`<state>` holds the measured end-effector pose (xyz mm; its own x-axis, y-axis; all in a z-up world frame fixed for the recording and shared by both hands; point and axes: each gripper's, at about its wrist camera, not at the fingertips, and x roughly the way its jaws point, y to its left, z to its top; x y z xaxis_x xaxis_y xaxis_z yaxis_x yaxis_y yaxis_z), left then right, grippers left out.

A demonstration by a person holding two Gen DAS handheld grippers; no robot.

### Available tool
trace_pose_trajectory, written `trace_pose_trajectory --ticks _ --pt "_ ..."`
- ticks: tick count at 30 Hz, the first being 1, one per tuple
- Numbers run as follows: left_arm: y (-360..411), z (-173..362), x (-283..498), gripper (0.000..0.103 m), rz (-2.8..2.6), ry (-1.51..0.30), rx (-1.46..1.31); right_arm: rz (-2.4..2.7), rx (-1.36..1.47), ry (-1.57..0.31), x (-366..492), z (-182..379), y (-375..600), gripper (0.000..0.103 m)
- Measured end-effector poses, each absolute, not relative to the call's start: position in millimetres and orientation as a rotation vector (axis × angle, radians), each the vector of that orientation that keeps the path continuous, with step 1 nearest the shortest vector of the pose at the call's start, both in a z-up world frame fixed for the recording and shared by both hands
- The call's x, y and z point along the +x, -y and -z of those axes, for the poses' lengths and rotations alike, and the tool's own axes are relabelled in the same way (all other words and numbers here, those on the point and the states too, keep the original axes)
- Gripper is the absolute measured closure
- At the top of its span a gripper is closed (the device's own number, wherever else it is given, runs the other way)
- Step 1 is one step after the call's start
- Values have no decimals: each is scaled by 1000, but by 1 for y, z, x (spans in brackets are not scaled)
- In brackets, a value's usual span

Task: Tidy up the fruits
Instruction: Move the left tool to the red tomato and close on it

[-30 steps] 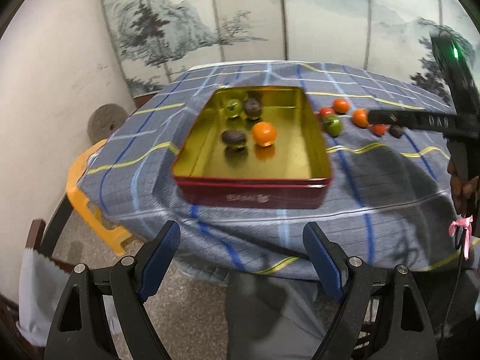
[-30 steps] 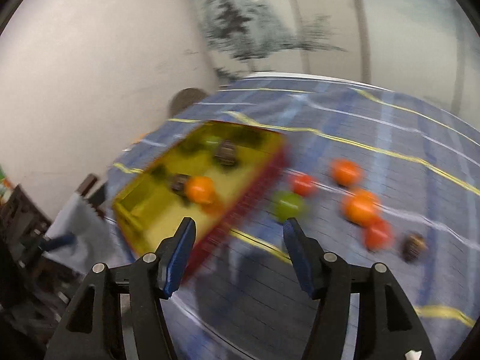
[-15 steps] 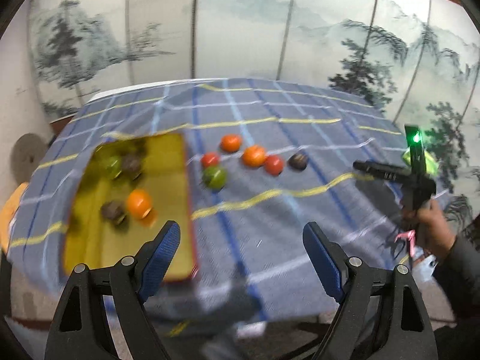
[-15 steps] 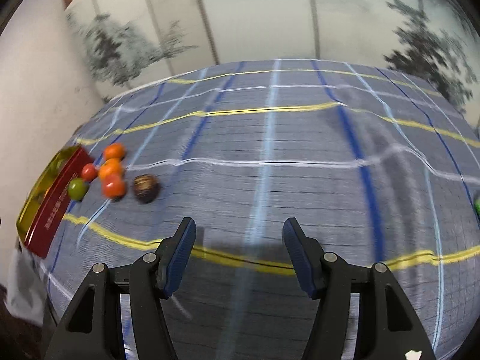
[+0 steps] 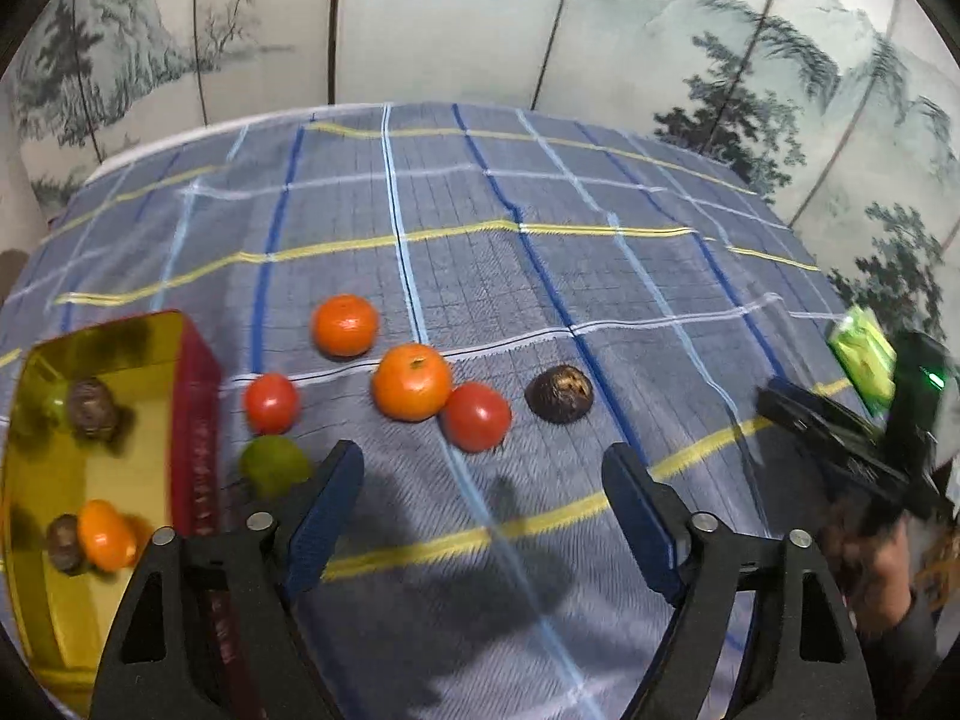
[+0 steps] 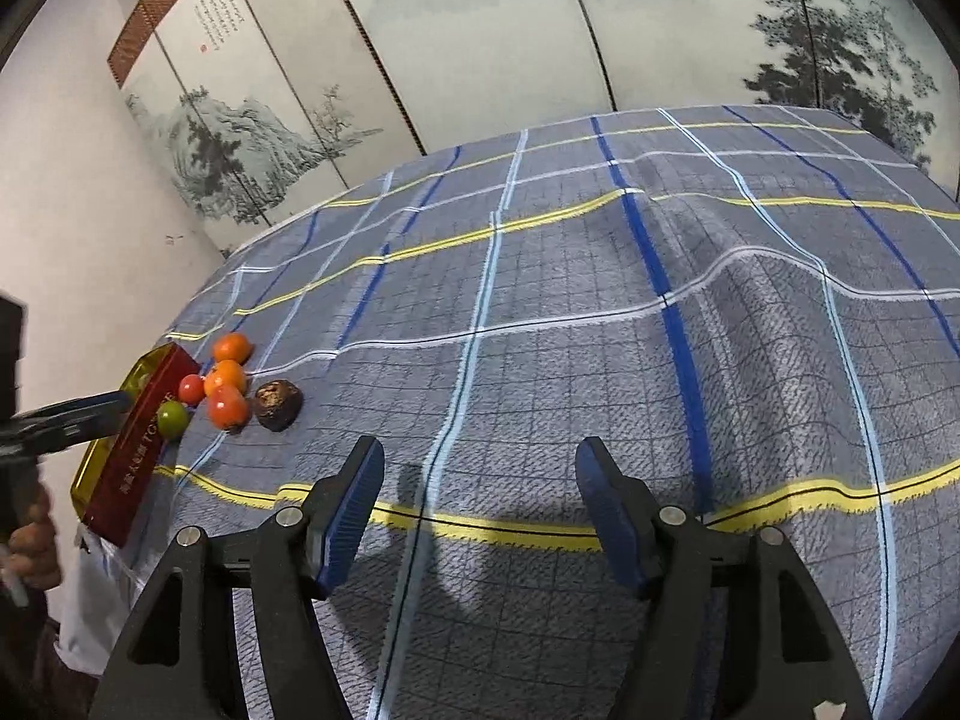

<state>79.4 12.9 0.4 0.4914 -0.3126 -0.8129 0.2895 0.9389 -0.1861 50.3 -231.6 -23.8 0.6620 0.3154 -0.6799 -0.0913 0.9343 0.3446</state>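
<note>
The red tin (image 5: 201, 414), gold inside, served as the reference point; it sat at the near left edge of the blue plaid tablecloth (image 5: 540, 276). Inside it lay two dark brown fruits (image 5: 91, 401), an orange (image 5: 105, 535) and a green fruit, the last only partly visible.

Six fruits lay loose on the cloth just to the right of the tin. A green fruit (image 5: 273, 465) sat closest, almost against the tin's red wall, with a small tomato (image 5: 271, 403) just beyond it. Farther from the tin were an orange (image 5: 345, 325), a second orange (image 5: 411, 381) touching a larger tomato (image 5: 476, 416), and, farthest out, a dark brown fruit (image 5: 559, 393) standing apart.

The left gripper (image 5: 483, 516) hovered over the cloth right of the tin, jaws wide but closing, nothing between them. The right gripper (image 6: 480, 513) hung over bare cloth well to the right of the tin, jaws opening and empty. A green packet (image 5: 864, 357) lay at the cloth's far right edge.
</note>
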Motion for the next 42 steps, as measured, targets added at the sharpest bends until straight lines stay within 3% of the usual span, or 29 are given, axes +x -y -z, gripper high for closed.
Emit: trace_pose_trajectory --ticks 7,20,26,28,39,41,42 --pt "2 24 102 41 259 -994 -53 -280 316 -796 47 22 231 38" --pt "24 37 103 42 152 -957 27 -330 324 -781 45 21 229 37" --pt "15 45 97 42 140 -974 -77 -324 326 -769 45 20 230 28" --pt "13 54 99 55 150 -1035 -118 -321 333 -770 45 20 230 28" --pt "18 46 113 55 159 -1026 -95 -323 341 -767 47 21 231 26" --pt "20 52 114 68 161 -1031 -75 -323 342 -768 47 21 230 25" --pt "21 52 114 69 165 -1016 -61 -322 343 -767 47 21 230 25"
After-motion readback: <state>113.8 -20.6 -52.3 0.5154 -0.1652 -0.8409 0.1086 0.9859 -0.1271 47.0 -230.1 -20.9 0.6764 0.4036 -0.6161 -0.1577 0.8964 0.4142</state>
